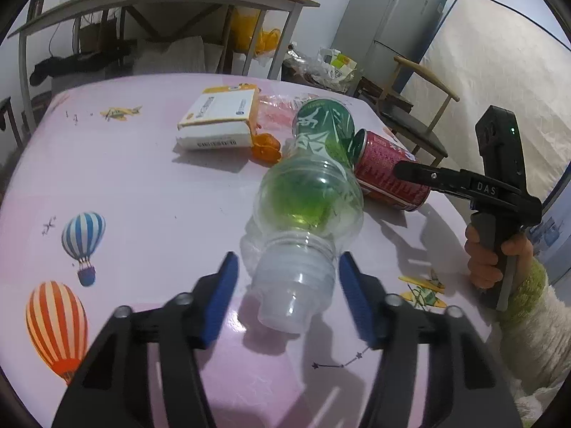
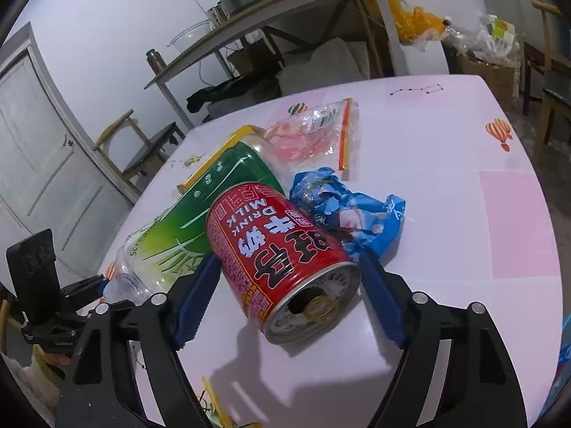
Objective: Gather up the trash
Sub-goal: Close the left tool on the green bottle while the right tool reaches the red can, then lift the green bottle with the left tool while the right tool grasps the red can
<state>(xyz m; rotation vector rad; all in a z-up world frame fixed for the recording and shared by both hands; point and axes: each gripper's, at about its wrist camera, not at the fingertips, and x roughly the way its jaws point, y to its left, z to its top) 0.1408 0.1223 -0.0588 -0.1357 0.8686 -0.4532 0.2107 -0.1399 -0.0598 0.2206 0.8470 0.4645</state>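
Two hand-held grippers straddling trash lying on the pink table (image 1: 142,185)
Left hand-held gripper (image 1: 288,294), jaws parted, is flanking the plastic bottle (image 1: 307,210), neck pointing toward it; right hand-held gripper (image 2: 289,297), also unclosed, is bracketing the red can (image 2: 282,264), opened end facing it

The left gripper (image 1: 288,299) pointed downward, its blue-padded jaws parted, neither pad pressing anything. The right gripper (image 2: 289,303) slanted down likewise, jaws spread wide and clear of contact. A hand (image 1: 496,260) in a fuzzy pale sleeve clasped its black handle.
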